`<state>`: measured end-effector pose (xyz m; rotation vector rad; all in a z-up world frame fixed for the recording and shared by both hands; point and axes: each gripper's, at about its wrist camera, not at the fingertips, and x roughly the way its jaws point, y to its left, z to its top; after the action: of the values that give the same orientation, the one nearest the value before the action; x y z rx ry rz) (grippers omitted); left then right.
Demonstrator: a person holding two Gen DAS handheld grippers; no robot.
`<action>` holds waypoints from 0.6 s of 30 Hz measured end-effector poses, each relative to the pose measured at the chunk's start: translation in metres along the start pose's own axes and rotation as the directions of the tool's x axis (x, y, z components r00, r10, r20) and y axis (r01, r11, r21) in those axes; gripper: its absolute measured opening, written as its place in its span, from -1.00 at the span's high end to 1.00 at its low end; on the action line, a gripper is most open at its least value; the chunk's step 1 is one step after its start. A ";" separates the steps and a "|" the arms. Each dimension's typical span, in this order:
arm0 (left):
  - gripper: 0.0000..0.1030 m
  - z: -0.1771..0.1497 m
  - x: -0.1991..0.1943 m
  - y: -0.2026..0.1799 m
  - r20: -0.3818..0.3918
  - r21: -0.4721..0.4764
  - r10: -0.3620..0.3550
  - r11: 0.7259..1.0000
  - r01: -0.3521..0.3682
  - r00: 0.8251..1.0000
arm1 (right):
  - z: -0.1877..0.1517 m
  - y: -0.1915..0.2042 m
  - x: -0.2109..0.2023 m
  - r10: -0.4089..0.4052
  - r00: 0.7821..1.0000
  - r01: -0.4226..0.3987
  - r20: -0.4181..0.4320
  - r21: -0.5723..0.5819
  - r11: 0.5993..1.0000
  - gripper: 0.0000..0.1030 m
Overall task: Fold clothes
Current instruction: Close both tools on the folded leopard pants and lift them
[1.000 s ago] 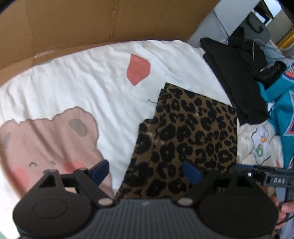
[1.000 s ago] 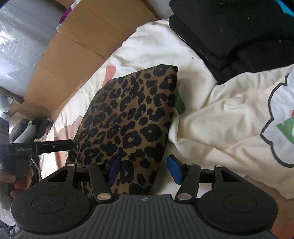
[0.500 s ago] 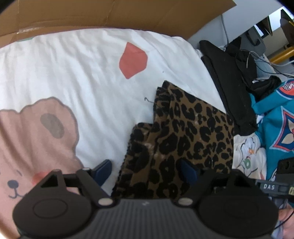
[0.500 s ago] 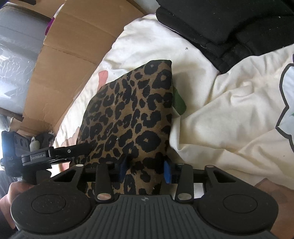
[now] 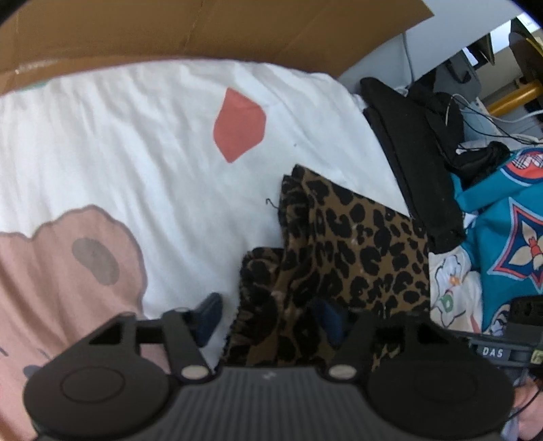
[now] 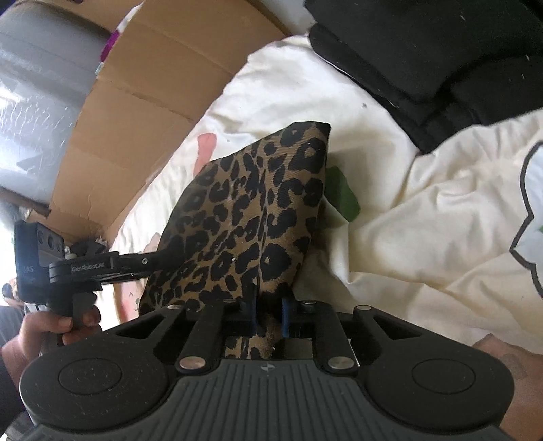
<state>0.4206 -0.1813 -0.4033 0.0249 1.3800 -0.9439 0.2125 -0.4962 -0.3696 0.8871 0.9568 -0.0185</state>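
A folded leopard-print garment [image 5: 353, 244] lies on the white cartoon bedsheet [image 5: 135, 142]. My left gripper [image 5: 268, 322] is open, its blue pads straddling the garment's near left edge. In the right wrist view the same garment [image 6: 251, 210] is lifted at its near edge, and my right gripper [image 6: 268, 312] is shut on that edge, with cloth pinched between the blue pads. The left gripper also shows in the right wrist view [image 6: 101, 268], reaching into the garment's left side.
Folded black clothes [image 5: 417, 159] lie at the right of the bed, also in the right wrist view [image 6: 441, 54]. A teal printed garment [image 5: 509, 217] lies further right. A cardboard wall [image 5: 169, 30] stands behind the bed. A cream printed sheet [image 6: 441, 210] is bunched at the right.
My right gripper has closed on the garment's near edge and lifted it. My left gripper moved forward, staying open around the garment's left edge.
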 end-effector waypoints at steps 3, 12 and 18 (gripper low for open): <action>-0.48 0.002 0.006 0.003 -0.014 -0.004 -0.030 1.000 0.030 0.999 | 0.000 -0.005 0.003 0.018 1.000 -0.018 -0.007 0.021 1.000 0.32; 0.10 0.011 0.011 -0.004 -0.005 0.072 -0.048 0.996 0.048 0.999 | -0.005 -0.009 0.016 0.043 0.999 -0.042 -0.011 0.059 0.997 0.39; 0.15 0.010 0.002 0.003 0.006 0.054 -0.109 0.993 0.108 0.994 | -0.002 0.006 0.008 0.039 0.999 -0.039 -0.011 0.003 0.999 0.60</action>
<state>0.4307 -0.1855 -0.4040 -0.0138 1.3588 -1.0703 0.2179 -0.4881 -0.3722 0.9093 0.9493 0.0181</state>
